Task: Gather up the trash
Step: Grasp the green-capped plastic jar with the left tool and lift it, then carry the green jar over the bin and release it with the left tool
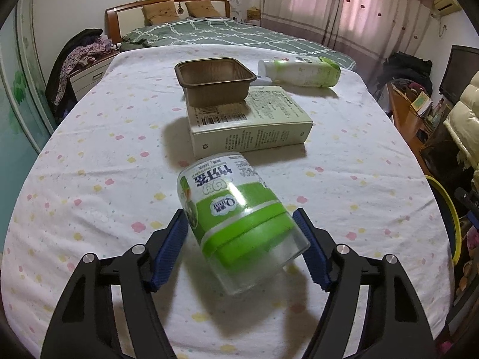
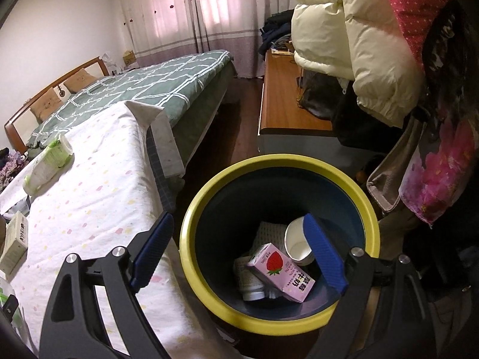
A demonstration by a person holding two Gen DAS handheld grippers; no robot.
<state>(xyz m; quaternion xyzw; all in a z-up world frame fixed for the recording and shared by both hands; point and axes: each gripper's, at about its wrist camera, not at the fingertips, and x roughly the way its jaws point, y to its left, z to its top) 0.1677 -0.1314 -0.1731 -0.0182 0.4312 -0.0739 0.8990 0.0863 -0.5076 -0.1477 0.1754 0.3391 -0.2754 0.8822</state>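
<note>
Bedroom table draped in a white flower-dotted cloth [image 1: 89, 179], beside a green-quilted bed [image 1: 227, 34].
Left wrist view: left gripper [image 1: 242, 233] grips a clear green-labelled plastic jar [image 1: 236, 218]. Right wrist view: right gripper [image 2: 239, 248], jaws wide and empty, hangs above a yellow-rimmed blue bin [image 2: 209, 206] holding a pink strawberry milk carton [image 2: 281, 272].

Beyond the table, a bed [image 1: 227, 34] spreads a green quilt crossed with white lines, two tan pillows [image 1: 158, 12] propped upright against its wooden headboard [image 1: 167, 1]. Pink curtains [image 1: 344, 3] glow along the far wall. On one side, clothes [image 1: 80, 56] heap over a nightstand. On the other, a cream puffer jacket [image 2: 353, 45] hangs over a wooden sideboard [image 2: 284, 98], a pink dotted cloth [image 2: 410, 9] beside it.
</note>
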